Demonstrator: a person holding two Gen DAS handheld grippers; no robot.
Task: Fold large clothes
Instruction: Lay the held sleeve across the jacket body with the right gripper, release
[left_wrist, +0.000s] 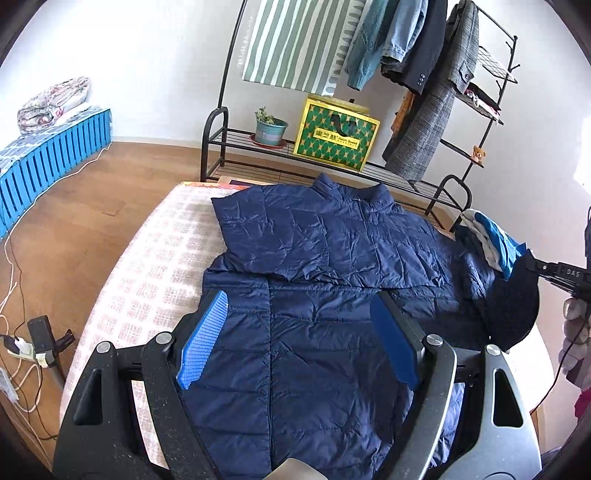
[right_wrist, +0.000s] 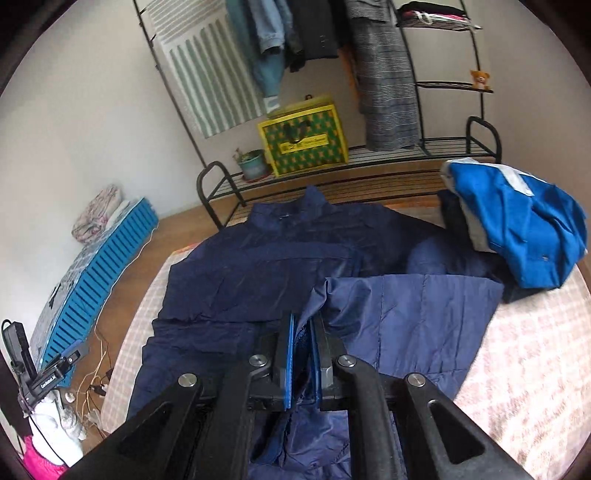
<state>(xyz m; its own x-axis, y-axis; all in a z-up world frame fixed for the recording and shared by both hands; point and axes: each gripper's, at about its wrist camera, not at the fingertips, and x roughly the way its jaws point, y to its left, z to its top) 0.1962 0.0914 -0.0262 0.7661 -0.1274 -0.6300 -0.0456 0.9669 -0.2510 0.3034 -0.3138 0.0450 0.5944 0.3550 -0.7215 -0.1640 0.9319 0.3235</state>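
Note:
A navy quilted puffer jacket (left_wrist: 314, 258) lies on the checked bed cover (left_wrist: 162, 258), collar at the far end, left sleeve folded across the chest. My left gripper (left_wrist: 299, 306) is open and empty above the jacket's lower body. My right gripper (right_wrist: 303, 328) is shut on a lifted edge of the jacket (right_wrist: 399, 314), with fabric pinched between the blue pads. The right gripper also shows at the right edge of the left wrist view (left_wrist: 532, 262), holding dark fabric.
A blue and white garment pile (right_wrist: 524, 236) sits on the bed's far right corner. A black clothes rack (left_wrist: 332, 155) with hanging clothes, a plant pot (left_wrist: 270, 129) and a green-yellow box (left_wrist: 336, 134) stands behind. A blue slatted crate (left_wrist: 55, 162) and cables (left_wrist: 14, 332) lie on the floor at left.

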